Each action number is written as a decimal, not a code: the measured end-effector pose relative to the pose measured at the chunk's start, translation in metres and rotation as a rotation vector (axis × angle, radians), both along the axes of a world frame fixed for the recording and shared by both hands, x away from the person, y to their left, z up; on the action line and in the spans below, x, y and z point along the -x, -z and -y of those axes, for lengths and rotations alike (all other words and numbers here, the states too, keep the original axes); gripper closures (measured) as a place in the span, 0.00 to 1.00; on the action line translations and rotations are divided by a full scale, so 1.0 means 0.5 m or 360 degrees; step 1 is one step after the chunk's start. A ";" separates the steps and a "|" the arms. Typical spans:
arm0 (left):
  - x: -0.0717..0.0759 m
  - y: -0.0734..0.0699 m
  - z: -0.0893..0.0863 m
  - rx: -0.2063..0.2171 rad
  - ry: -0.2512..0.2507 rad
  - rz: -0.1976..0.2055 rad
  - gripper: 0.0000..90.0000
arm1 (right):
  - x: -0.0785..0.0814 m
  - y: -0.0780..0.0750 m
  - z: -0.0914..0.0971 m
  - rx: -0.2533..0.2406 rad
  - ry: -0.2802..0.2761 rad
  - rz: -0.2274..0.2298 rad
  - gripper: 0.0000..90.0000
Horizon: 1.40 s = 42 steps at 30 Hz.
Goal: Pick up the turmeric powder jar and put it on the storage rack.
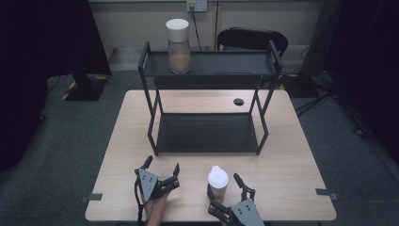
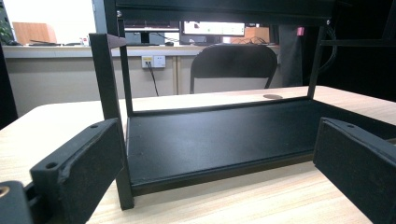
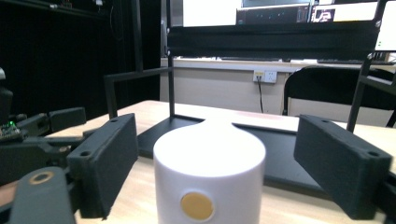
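Right claw, low in the high view, stands released around the jar, apart from its sides. Left claw is released and empty. I judge the grasp comes next: clench, then lift toward the rack.

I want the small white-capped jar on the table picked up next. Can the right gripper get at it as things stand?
Probably yes. The right gripper is open, and the small jar stands upright between its jaws, with a gap on each side in the right gripper view. Nothing stands between them.
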<state>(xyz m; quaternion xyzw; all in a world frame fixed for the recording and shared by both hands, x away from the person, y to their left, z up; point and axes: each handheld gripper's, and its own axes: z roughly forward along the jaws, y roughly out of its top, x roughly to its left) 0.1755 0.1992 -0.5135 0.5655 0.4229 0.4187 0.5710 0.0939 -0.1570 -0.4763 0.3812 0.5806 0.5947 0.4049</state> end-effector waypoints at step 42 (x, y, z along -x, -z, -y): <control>0.000 0.000 0.001 -0.0005 -0.0001 0.0001 0.01 | -0.024 0.020 -0.029 0.0058 0.0055 -0.0218 0.33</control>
